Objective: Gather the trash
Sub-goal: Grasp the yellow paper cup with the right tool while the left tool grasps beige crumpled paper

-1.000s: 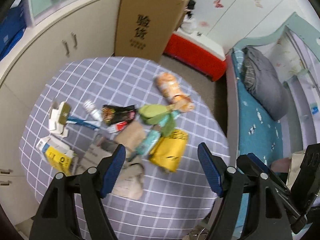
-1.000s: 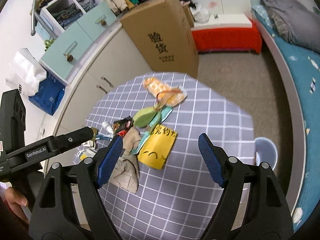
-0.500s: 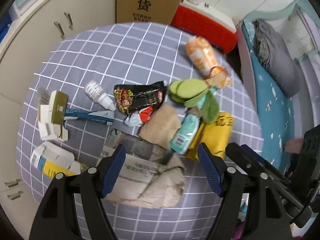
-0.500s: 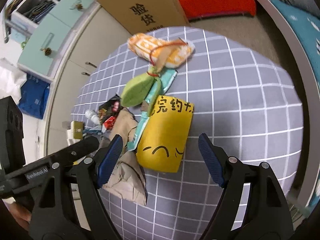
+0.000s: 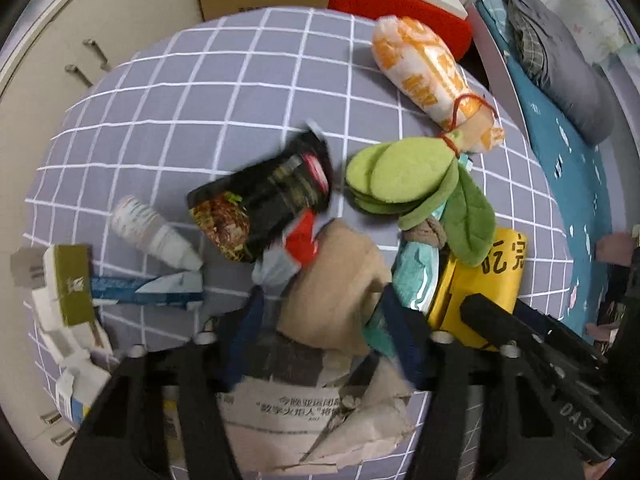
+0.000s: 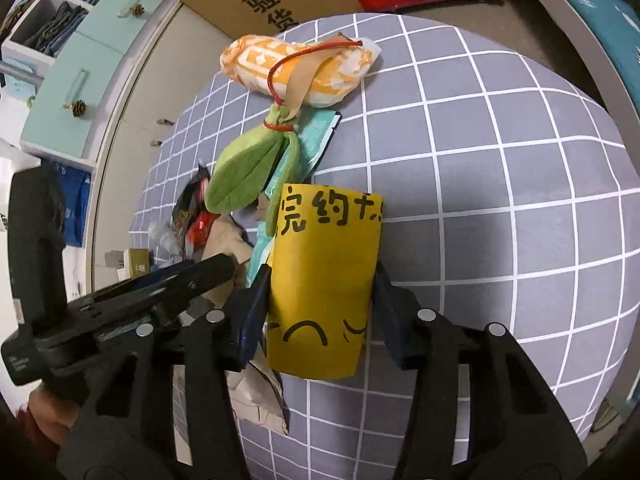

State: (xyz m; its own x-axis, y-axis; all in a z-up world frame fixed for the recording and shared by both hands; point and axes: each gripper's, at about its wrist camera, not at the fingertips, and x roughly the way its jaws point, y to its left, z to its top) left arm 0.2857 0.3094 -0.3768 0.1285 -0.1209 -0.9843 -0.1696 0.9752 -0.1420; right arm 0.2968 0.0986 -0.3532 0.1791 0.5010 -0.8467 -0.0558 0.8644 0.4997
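- Both grippers are down over the litter pile on my round table with its grey, white-checked cloth, one in each hand, each taking its own piece.
- My right gripper is closing its jaws around the flat yellow packet with black handwritten characters. The blue pads sit at its two long edges; I judge they are touching but not yet squeezing hard.
- My left gripper points straight down and is closing on the crumpled tan paper wad, which lies on a torn sheet of newspaper. The fingers are blurred, so I cannot tell if they press it yet.
- Untouched nearby: a black snack wrapper, a small white bottle, a green plush leaf tied by red cord to an orange and white bag.
- Working side by side, the two tools nearly meet, so they could bump.
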